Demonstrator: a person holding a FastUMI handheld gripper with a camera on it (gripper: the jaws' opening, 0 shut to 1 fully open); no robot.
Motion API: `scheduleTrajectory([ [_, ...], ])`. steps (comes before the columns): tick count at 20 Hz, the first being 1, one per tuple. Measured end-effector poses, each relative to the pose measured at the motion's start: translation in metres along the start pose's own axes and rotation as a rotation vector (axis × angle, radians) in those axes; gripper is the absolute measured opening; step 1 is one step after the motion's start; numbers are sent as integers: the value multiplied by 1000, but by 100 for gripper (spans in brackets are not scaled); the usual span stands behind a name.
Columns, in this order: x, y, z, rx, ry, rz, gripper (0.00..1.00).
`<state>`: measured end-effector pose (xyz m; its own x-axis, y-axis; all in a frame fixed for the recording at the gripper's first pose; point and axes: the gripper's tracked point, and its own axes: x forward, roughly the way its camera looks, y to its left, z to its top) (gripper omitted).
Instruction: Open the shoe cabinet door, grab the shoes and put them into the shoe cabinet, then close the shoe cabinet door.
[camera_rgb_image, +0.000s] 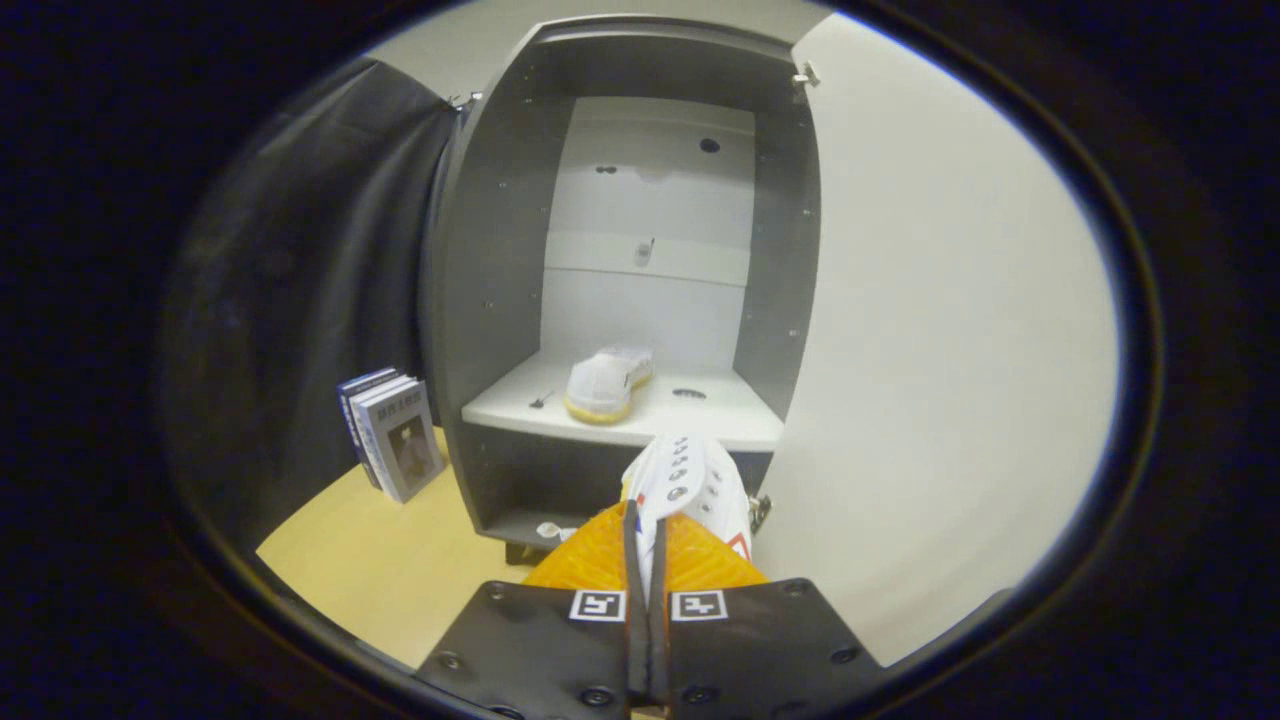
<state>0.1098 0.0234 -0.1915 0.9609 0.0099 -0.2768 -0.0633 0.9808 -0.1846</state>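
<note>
Claw: the claw (645, 545) points straight at the open shoe cabinet (620, 260), level with the front edge of its shelf; its two fingers are pressed nearly together, pinching the rear of a white shoe (690, 485) between them.
Held shoe: toe-end towards the cabinet, laces side up (a row of eyelets runs along the top), just in front of the shelf edge and not yet on it.
Second shoe: a white shoe with a yellowish sole (606, 382) lies on the cabinet shelf (720, 415), left of its middle, apart from the held one.
Cabinet door: the pale door (930, 330) stands swung open on the cabinet's right side.
Books: a few upright books (393, 432) stand on the bench (380, 560) just left of the cabinet, against the dark cloth wall; their cover writing is too small to read.
Markings: square black-and-white tags sit on the claw's fingers; a small red-and-blue mark on the held shoe cannot be made out.
</note>
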Motion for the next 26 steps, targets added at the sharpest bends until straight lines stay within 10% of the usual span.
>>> scheduleTrajectory([
  [13, 219, -35, 74, -12, 10, 26, 2],
  [26, 277, -26, 46, -57, 110, 65, 3],
])
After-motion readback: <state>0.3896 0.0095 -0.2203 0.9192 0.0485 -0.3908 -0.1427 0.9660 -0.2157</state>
